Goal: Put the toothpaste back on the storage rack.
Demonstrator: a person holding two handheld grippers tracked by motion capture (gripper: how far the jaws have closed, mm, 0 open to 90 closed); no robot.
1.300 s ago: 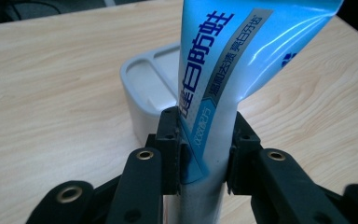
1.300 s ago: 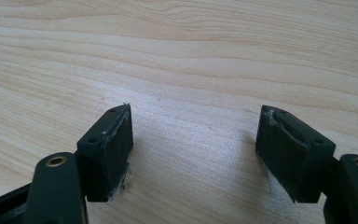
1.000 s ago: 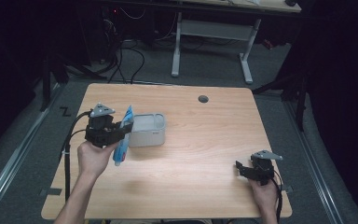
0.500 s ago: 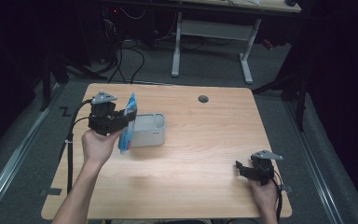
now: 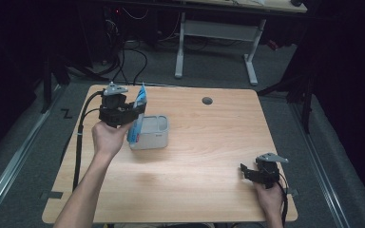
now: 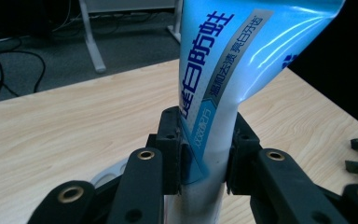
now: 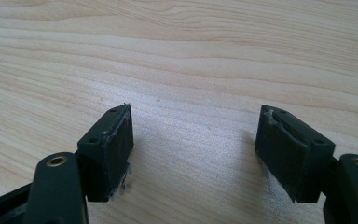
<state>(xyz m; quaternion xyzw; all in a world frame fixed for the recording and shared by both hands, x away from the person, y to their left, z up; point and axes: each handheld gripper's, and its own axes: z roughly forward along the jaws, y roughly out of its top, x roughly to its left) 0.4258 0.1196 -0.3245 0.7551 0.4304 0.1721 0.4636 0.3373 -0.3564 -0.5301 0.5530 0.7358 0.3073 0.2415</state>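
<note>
High view: I see the left gripper (image 5: 134, 113) clamped on a blue-and-white plastic toothpaste tube (image 5: 137, 118), held above the small grey plastic box (image 5: 155, 134).
Right gripper (image 5: 245, 173) rests gaping and unloaded on the light wooden table (image 5: 204, 147), well apart.

I see a light blue tube (image 6: 223, 70) with dark blue characters, a grey band carrying white characters and a white lower end. My left gripper (image 5: 134, 110) is black with brass-coloured rivets and a grey plate. My right gripper (image 7: 193, 149) is black too, its pads (image 7: 119, 135) dark grey. The table (image 5: 209, 142) is pale wood with fine grain. The box (image 5: 153, 132) is pale grey. The floor is grey.
</note>
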